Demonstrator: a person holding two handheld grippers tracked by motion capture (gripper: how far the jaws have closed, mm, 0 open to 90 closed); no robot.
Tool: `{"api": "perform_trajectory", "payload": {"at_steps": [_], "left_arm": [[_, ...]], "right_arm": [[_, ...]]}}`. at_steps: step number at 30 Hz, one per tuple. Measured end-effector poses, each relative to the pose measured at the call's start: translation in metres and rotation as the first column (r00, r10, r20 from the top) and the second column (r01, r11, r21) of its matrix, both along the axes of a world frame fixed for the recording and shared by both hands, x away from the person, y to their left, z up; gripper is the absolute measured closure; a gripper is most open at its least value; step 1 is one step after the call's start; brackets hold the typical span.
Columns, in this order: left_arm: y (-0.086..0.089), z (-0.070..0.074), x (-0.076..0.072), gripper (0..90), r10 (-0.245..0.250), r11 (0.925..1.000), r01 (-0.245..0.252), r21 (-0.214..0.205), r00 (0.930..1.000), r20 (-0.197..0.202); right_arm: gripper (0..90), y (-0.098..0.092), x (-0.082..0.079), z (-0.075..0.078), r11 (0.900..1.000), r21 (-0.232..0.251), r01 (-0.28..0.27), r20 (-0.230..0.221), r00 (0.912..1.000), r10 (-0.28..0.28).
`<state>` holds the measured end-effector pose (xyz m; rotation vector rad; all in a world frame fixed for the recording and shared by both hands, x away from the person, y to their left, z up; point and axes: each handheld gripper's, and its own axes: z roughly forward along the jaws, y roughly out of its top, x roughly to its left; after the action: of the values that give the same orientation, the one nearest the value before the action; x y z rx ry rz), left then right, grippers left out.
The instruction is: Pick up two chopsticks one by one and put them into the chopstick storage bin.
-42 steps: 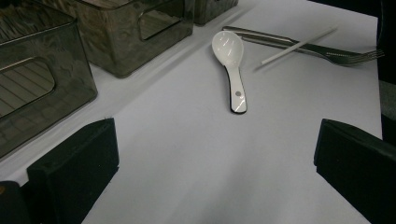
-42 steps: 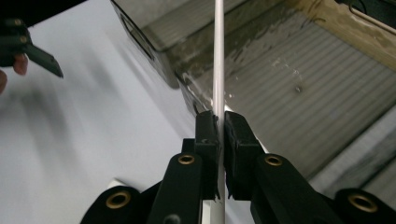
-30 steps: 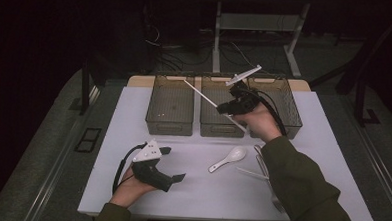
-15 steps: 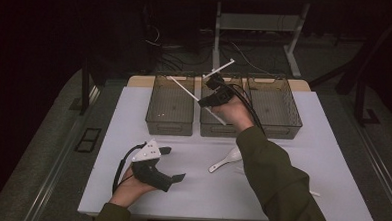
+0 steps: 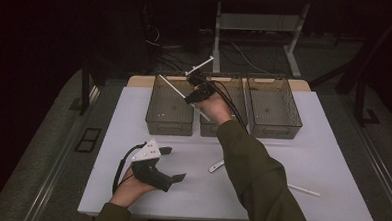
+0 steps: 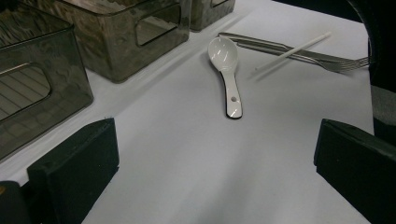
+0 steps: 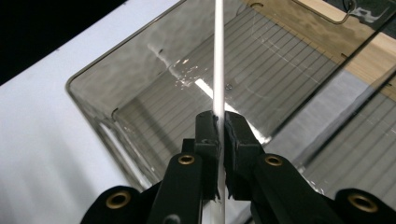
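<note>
Right tool (image 7: 219,123) clenched on our white stick (image 7: 218,56) over the left bin (image 5: 169,107); left tool (image 5: 169,164) released.

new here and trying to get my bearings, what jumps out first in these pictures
The right claw stands out first: it is shut on a thin white chopstick, held above the leftmost of three smoky clear bins at the far side of the white table. Nearer the person, the left claw rests open on the table, facing a white soup spoon with a metal fork beyond it.
</note>
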<state>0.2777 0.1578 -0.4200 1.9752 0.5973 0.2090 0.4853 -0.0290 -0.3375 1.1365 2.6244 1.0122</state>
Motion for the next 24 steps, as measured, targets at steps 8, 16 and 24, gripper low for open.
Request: {"api": "perform_trajectory", "payload": {"at_steps": [8, 16, 24], "left_arm": [[0.000, 0.000, 0.000, 0.0, -0.009, 1.0000, 0.009, 0.001, 1.0000, 0.002], [0.000, 0.000, 0.000, 0.0, -0.013, 0.9999, 0.013, -0.002, 0.9999, 0.005], [0.000, 0.001, 0.000, 0.0, -0.015, 0.9999, 0.015, -0.003, 0.9999, 0.007]], "right_arm": [[84.6, 0.020, 0.010, -0.015, 0.9987, -0.020, 0.047, -0.024, 0.9986, -0.047], [83.5, 0.024, 0.015, -0.021, 0.9968, -0.024, 0.076, -0.038, 0.9963, -0.077], [61.1, 0.020, 0.014, -0.016, 0.9968, 0.002, 0.079, -0.018, 0.9967, -0.079]]}}
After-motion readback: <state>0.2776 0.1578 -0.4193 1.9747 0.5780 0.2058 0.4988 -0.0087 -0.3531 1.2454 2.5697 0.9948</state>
